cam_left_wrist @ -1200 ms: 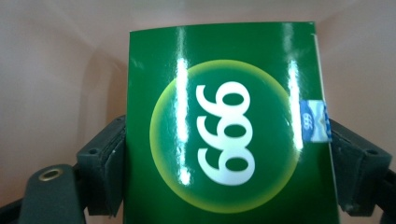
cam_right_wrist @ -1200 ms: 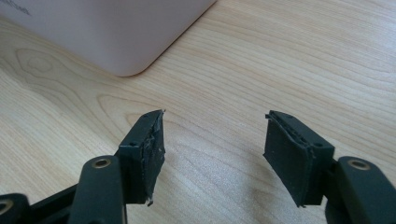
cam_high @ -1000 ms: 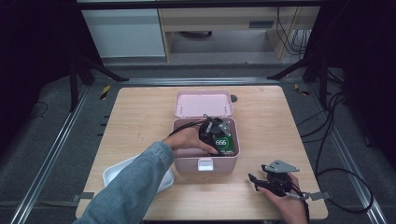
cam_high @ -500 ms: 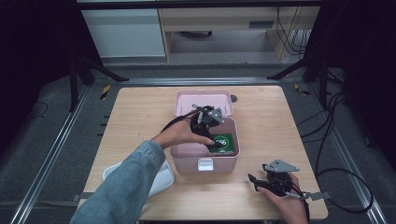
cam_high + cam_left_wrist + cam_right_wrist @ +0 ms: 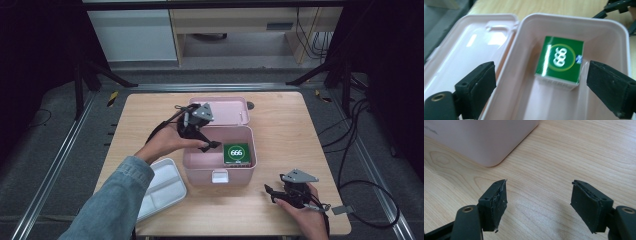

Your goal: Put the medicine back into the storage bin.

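Inside the pink box [image 5: 200,162] by its right wall lies the green pack [image 5: 236,153], placing done imo; left gripper [image 5: 210,145] above w/ jaws wide & empty, right gripper [image 5: 270,194] beside box open too; lid [image 5: 225,111] not yet closed.

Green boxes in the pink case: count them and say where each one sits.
1. A green box marked 666 lies flat in the pink case, at its right end in the high view. No others show; the near wall hides a little floor.
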{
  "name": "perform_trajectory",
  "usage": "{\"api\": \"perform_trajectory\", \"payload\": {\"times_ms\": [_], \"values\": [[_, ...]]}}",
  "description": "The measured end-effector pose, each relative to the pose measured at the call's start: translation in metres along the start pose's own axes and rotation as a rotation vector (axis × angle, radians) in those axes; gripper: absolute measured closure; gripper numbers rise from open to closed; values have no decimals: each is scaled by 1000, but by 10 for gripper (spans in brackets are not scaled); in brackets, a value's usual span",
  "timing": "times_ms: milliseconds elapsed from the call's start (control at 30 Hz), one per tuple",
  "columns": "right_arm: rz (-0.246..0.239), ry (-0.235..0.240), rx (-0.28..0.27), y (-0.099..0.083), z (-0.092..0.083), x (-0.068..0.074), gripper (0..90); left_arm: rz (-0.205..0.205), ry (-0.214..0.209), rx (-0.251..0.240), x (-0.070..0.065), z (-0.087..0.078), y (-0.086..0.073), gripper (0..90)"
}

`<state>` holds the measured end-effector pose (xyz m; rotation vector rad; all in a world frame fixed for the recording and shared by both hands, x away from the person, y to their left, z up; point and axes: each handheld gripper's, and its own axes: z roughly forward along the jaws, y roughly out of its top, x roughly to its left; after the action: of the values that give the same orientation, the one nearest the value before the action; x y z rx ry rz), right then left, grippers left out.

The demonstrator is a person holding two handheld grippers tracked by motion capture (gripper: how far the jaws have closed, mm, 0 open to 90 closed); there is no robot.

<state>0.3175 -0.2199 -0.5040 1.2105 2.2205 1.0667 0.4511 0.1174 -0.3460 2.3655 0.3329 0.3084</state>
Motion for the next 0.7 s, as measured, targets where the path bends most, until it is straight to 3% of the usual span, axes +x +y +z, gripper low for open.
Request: {"api": "perform_trajectory", "payload": {"times_ms": [100, 333, 400, 567, 600, 700], "values": [[-6, -1, 1, 1, 0, 1, 297, -55, 35, -23, 3, -21, -12, 77], [-17, -5, 11, 0, 1, 2, 309, -104, 101, -10, 1, -49, -34, 63], [-22, -11, 11, 0, 1, 2, 316, -143, 122, -23, 0, -62, -49, 63], [-17, -17, 9, -1, -1, 1, 332, -155, 160, -15, -1, -78, -69, 74], [-17, -17, 9, -1, -1, 1, 347, -162, 173, -3, -2, -85, -80, 74], [-19, -17, 9, 0, 0, 1, 358, -173, 184, 23, -2, -90, -91, 74]]}}
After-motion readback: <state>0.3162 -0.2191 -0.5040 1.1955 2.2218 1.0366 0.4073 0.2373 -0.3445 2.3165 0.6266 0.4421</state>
